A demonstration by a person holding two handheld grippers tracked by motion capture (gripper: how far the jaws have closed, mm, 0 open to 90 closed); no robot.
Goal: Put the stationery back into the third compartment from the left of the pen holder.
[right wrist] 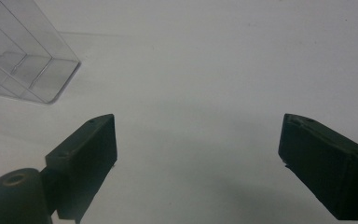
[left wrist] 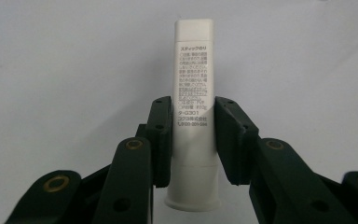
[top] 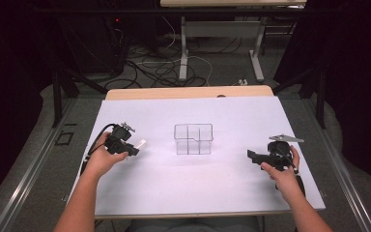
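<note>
Between the jaws of the left hand-held gripper (left wrist: 193,135) sits a white glue stick (left wrist: 193,93), pinched on both flat sides around its lower half, the printed label facing the camera and the flared end nearest the hand. In the high view this left hand-held gripper (top: 134,148) is at the left of the worktop (top: 188,188), and the glue stick (top: 139,143) juts from it toward the middle, seemingly held just clear of the white surface. So the pick-up looks done.

Further out, near the middle of the worktop, stands a clear plastic organizer (top: 193,138) with several compartments, all of which appear empty. It is well apart from the glue stick, so the carry across and the drop into a compartment are, by my reading, both still to come. Which compartment is meant cannot be told.

At the right, the right hand-held gripper (top: 254,157) rests low over the worktop with its jaws spread wide and nothing between them; its own view shows a corner of the organizer (right wrist: 28,60) off to one side. It seems free to steady the organizer if needed.
</note>
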